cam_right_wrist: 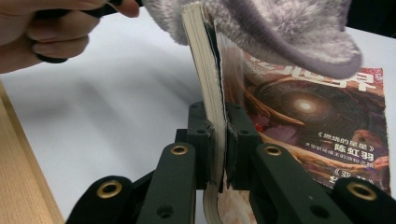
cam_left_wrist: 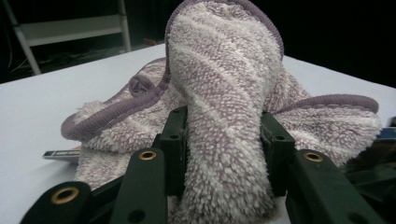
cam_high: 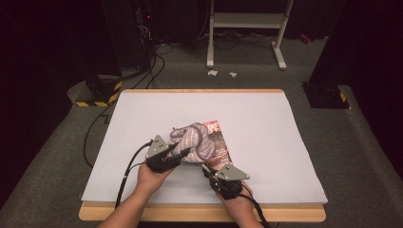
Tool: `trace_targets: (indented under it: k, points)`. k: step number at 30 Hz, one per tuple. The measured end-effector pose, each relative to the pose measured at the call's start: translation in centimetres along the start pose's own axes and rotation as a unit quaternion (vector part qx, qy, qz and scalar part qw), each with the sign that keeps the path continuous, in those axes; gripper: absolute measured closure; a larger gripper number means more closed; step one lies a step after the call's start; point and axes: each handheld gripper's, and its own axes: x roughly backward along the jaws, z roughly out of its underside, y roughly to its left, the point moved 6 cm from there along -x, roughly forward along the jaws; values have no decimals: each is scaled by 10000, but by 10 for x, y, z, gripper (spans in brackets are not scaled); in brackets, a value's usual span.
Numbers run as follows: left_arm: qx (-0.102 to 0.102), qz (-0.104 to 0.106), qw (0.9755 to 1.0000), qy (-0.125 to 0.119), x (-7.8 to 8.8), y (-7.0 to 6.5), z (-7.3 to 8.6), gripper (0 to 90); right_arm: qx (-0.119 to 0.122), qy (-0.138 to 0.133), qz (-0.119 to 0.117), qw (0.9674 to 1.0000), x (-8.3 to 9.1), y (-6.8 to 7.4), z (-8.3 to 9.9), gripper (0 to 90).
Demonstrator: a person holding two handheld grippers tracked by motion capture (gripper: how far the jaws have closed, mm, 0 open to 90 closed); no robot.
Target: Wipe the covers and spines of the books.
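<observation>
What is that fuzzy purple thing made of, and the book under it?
The towel looks like soft fleece or terry cloth: fluffy loops, lilac and white stripes, a stitched purple hem. The book seems to be paper with a glossy printed cover; its cream page edges show where the right gripper pinches it. The left gripper pinches the towel.
</observation>
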Motion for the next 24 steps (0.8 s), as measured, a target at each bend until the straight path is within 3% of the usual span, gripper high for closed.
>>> trace_targets:
  k: [6, 9, 14, 19, 24]
  points:
    - [-132, 155, 9998, -83, 5, -16, -5, 604, 0, -12, 5, 10000, 0, 0, 0, 831]
    - [-259, 87, 9996, -65, 4, -16, -5, 604, -12, -1, 0, 10000, 0, 0, 0, 831]
    - [-16, 148, 9999, -12, -1, -3, -2, 605, -23, 14, -5, 10000, -1, 0, 0, 831]
    - [-8, 63, 10000, 51, -6, 8, 1, 606, -37, 34, -7, 10000, -2, 0, 0, 831]
    - [71, -150, 9997, 160, -12, 24, 5, 609, -36, 33, -7, 10000, -1, 0, 0, 830]
